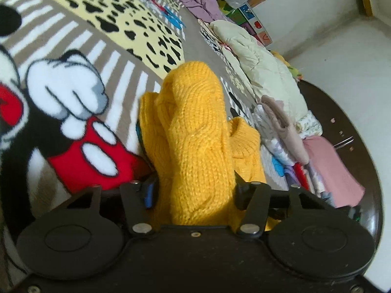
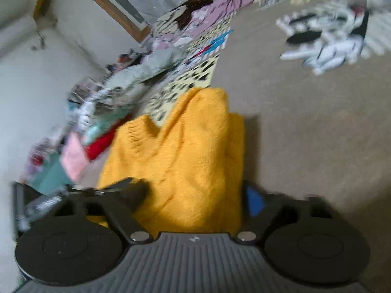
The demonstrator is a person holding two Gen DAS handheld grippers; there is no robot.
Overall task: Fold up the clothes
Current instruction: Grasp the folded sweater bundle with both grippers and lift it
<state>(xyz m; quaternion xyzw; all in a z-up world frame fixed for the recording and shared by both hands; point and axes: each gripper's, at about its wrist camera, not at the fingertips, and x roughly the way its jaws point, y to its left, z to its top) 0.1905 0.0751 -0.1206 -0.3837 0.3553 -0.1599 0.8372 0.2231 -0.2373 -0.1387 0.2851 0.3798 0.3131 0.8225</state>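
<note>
The yellow knit sweater [image 1: 195, 131] is lying bunched on the cartoon-printed blanket [image 1: 73, 92] that covers the bed, and both grippers are working at its near edge. In the left wrist view a thick cabled roll of the sweater is running straight between the jaws of the left gripper [image 1: 195, 190], which are standing about half closed with the fingers against either side of the knit, so they are judged to be gripping it. In the right wrist view, which is blurred, the right gripper [image 2: 195, 195] is sitting at the sweater's near hem with its jaws fairly wide and a broad fold of yellow knit filling the space between them; whether the pads are actually pressing on it I cannot tell.

The step in hand appears to be taking hold of the sweater at two points, ahead of spreading or folding it. Beyond the sweater, along the wall side, a heap of other clothes [image 1: 288, 127] is lying. The next move is calling for both grips to be firm, then a lift and a pull apart so the bulky knit is opening flat on the blanket beside that heap before any fold is being made.
</note>
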